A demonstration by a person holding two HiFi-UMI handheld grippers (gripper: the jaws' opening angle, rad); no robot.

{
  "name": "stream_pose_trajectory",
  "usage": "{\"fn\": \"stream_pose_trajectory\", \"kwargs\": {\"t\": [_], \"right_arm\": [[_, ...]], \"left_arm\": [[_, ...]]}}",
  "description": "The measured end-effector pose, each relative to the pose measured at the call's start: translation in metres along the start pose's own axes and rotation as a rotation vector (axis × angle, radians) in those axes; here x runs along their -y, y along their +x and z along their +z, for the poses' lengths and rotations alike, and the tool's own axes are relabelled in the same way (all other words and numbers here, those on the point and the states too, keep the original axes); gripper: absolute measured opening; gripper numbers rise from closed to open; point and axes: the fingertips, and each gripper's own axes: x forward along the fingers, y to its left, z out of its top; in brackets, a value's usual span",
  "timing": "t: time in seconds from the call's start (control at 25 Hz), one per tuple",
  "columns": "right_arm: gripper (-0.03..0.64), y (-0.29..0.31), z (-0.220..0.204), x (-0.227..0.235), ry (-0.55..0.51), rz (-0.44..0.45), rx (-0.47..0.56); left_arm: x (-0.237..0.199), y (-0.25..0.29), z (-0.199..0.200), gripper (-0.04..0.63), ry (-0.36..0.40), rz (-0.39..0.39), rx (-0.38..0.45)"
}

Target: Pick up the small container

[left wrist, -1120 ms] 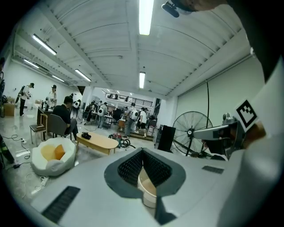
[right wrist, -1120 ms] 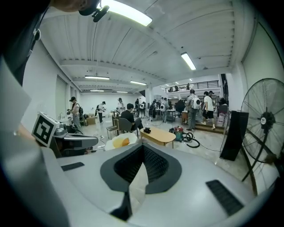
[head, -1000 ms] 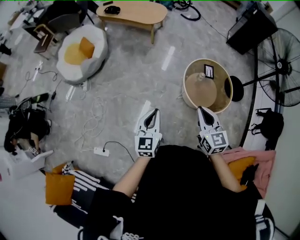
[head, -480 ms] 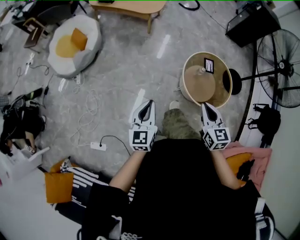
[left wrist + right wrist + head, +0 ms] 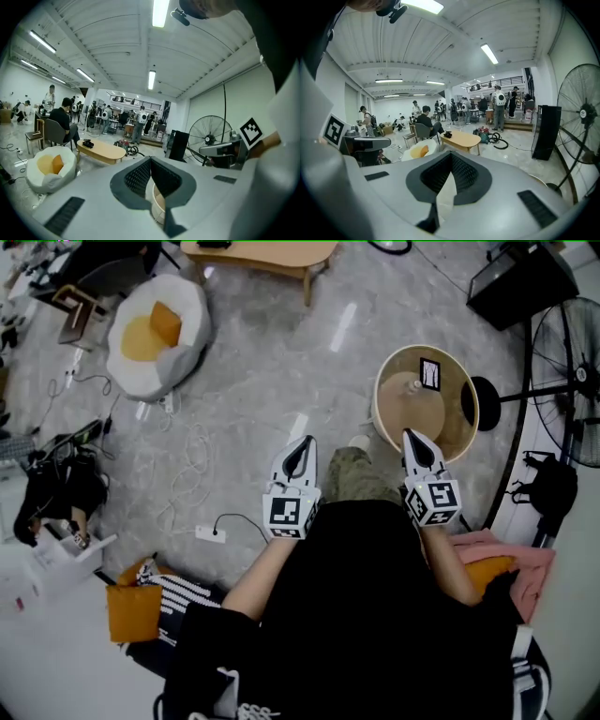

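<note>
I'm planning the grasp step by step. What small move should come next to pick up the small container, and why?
Probably open the right tongs. Their jaws are shut, they point at the round table, and the small container lies just ahead of them; the left tongs, also shut, are farther off.
</note>
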Motion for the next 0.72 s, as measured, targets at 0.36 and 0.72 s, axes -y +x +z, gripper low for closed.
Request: {"fn": "stream_pose_trajectory", "kwargs": {"t": [0.36, 0.72], "right_arm": [[0.014, 0.039, 0.018, 0.153, 0.082, -0.126, 0.005], [0.014, 0.046, 0.013, 0.28, 0.182, -0.266, -0.02]], "left_arm": [[0.05, 0.162, 0.028, 0.02, 0.103, -0.157, -0.071], [0.101, 0.288, 0.04, 0.02, 0.154, -0.287, -0.154]]}}
